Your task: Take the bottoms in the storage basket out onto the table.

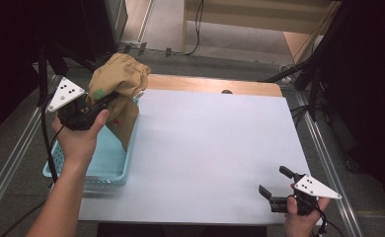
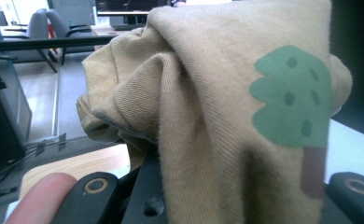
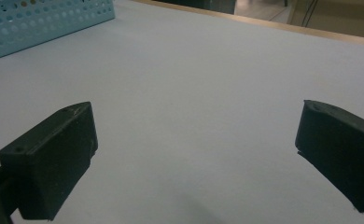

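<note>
Left gripper, raised over the basket, clamps tan cloth

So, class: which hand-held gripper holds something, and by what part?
The left hand-held gripper grips the tan cotton garment with a green tree print by a bunched fold, above the light blue perforated plastic basket. The right hand-held gripper holds nothing.

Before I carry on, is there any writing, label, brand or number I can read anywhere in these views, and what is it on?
No readable text in any view.
Tan cloth held in the left tool: a printed green tree with a brown trunk, no letters; a small red mark on it in the high view is too small to make out.
Grey plates on the tools: black dots, no characters.
Blue basket: plain holes, no label.
</note>
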A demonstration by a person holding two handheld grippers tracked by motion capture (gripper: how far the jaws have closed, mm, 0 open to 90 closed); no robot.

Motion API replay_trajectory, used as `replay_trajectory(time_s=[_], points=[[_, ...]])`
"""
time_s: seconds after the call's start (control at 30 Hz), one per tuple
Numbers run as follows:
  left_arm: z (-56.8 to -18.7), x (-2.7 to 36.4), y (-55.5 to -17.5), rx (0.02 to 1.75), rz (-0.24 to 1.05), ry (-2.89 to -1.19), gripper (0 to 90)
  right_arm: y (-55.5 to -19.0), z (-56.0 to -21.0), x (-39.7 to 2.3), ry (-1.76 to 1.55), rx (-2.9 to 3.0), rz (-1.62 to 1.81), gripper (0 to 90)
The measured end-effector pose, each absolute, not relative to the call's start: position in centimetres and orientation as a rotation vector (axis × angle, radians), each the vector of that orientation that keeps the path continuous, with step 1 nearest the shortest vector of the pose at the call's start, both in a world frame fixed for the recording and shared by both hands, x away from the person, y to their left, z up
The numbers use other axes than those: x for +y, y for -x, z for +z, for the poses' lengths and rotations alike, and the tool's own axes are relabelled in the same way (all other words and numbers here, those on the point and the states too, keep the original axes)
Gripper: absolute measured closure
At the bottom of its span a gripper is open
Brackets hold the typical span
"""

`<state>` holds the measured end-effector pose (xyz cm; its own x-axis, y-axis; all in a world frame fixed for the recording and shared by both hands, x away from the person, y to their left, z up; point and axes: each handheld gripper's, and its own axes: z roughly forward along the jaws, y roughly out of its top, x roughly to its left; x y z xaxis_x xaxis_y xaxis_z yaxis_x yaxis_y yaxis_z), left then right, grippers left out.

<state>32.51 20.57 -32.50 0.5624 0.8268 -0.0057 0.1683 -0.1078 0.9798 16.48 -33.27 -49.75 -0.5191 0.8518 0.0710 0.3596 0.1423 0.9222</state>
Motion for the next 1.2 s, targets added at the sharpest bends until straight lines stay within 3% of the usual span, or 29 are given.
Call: replay_trajectory(time_s=[1.2], points=[[-32.7, 12.2, -32.9, 0.721, 0.527, -1.641, 80.8, -16.5, -49.8, -33.2, -1.153, 1.950, 1.364, 0.0]])
